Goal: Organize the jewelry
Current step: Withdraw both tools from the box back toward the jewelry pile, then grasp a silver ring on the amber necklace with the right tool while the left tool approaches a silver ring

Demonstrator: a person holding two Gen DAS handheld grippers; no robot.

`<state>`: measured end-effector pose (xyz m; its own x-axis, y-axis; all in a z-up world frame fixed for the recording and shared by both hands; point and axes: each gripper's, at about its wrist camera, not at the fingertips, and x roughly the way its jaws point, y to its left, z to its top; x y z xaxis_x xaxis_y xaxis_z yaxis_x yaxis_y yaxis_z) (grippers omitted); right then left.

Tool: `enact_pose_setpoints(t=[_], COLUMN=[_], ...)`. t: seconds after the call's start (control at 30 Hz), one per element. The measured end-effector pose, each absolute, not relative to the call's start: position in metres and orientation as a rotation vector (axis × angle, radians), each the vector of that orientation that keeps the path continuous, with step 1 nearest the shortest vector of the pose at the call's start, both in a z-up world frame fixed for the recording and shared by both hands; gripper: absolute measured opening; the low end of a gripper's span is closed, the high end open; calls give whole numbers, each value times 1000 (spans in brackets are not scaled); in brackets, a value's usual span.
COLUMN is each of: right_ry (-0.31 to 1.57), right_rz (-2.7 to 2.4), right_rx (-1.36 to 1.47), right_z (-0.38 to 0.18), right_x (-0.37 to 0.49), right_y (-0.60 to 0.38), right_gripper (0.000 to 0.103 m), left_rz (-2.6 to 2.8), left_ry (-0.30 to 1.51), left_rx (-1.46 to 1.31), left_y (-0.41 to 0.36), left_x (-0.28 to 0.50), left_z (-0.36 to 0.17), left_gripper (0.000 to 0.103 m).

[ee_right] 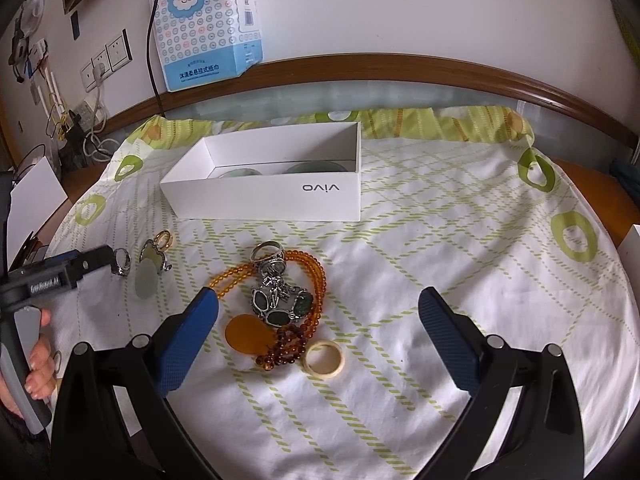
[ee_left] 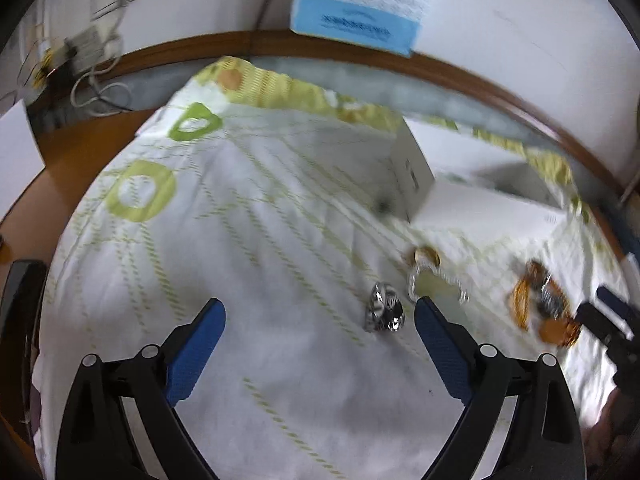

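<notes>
In the right wrist view, at the far left edge, I see my left hand-held gripper (ee_right: 116, 262) reaching in, with fingers of a hand (ee_right: 40, 354) around its grey handle; its tip is at a silver ring (ee_right: 122, 262), but I cannot tell from here if it touches the ring. Just right of it lie a pale green pendant (ee_right: 146, 276) and a gold ring (ee_right: 165, 239). In the upper middle stands an open white box (ee_right: 262, 194) on the green-patterned cloth (ee_right: 440, 240) that covers the tabletop; two greenish round pieces are inside it. Below the box, in the centre, an orange bead necklace (ee_right: 312, 276) lies in a heap with a silver bracelet with dark green stones (ee_right: 280, 304) and a cream ring (ee_right: 324, 358) beside it. My right hand-held gripper (ee_right: 318, 306) has both blue fingers wide apart, and this heap lies between them. In the left wrist view, which is blurred, the left hand-held gripper (ee_left: 318, 316) is also spread wide, holding nothing, and the silver ring (ee_left: 384, 312) lies on the cloth near the right finger.
</notes>
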<state>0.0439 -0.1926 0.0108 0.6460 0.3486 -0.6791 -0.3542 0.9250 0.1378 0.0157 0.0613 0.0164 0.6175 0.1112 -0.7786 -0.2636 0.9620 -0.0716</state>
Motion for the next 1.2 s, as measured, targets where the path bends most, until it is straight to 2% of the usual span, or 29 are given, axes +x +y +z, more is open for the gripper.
enact_pose_setpoints(t=[0.07,0.23,0.37,1.03,1.2], right_ry=[774,776,776,719,741], right_rz=[399,395,395,417,444], right_rx=[-5,7,10,-20,-78], right_z=[11,11,11,17,15], right_x=[44,45,46,37,41], right_y=[-193,-195,-196,-190,-176], right_gripper=[98,98,98,98,83], left_rz=[270,357,389,345,360], left_ry=[880,848,816,919,929], left_rx=[-164,-349,-387,-178,-101], left_y=[62,103,113,77,66], left_x=[15,4,-2,16,19], left_z=[16,17,22,10,8], left_gripper=[96,96,96,96,99])
